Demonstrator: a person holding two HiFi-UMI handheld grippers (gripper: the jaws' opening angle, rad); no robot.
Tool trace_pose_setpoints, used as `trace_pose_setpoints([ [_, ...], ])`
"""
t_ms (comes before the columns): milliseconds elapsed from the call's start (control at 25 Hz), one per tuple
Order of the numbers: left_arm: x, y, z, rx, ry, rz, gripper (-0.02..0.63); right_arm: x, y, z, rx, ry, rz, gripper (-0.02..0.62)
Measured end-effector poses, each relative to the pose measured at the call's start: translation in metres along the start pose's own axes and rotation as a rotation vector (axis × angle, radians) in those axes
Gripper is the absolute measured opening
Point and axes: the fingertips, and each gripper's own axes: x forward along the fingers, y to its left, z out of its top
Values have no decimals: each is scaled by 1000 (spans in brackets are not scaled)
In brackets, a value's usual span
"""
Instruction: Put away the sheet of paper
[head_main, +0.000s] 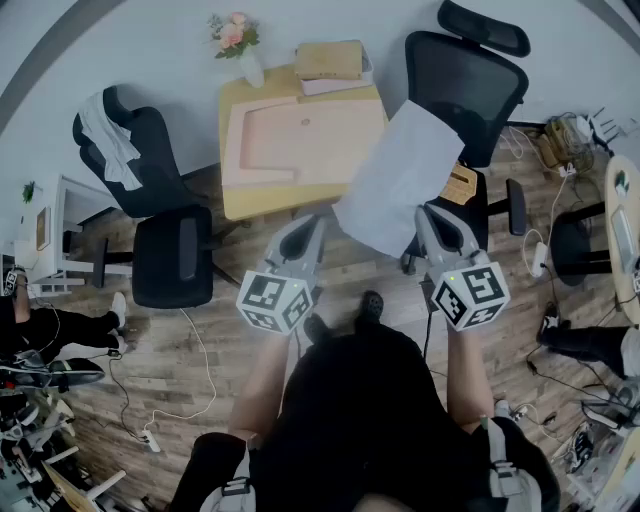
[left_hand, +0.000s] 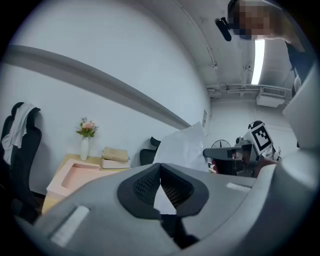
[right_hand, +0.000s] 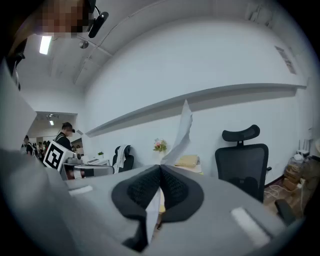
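The sheet of paper (head_main: 395, 180) is plain white and unmarked. It is held up in the air at a slant, its broad face turned up and one corner raised towards the worktop (head_main: 300, 203). In the right gripper view it (right_hand: 182, 130) shows edge-on as a thin, slightly wavy strip.

The worktop is a small pale wooden table against a light grey wall. A shallow pink tray (head_main: 300, 140) covers most of the worktop. At the worktop's far edge stand a white vase of flowers (head_main: 240, 50) and a tan box on a small stack (head_main: 330, 60). A black office chair (head_main: 465, 80) stands to the right of the worktop. Another chair with a white cloth over its back (head_main: 125, 140) stands to the left of the worktop, on a wood-plank floor (head_main: 200, 350).

The right gripper (head_main: 430, 213) has its fingers (right_hand: 175, 187) pressed together on the sheet's near edge, and the paper rises from their tips. The left gripper (head_main: 314, 224) has its fingers (left_hand: 142, 185) closed tip to tip. The sheet's nearest corner lies just beside them, on the side away from the worktop's left edge. In the left gripper view the sheet (left_hand: 182, 147) stands just beyond those tips, and I cannot tell whether it touches them.
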Motion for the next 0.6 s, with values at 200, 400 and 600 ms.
trace_pose_setpoints([
  [200, 0, -11, 1, 7, 2, -11, 9, -3, 5, 1, -4, -3, 14, 5],
  [400, 6, -19, 2, 13, 1, -4, 9, -4, 1, 2, -14, -4, 39, 5],
  [600, 20, -27, -1, 11, 1, 13, 8, -1, -17, 3, -20, -10, 42, 5],
])
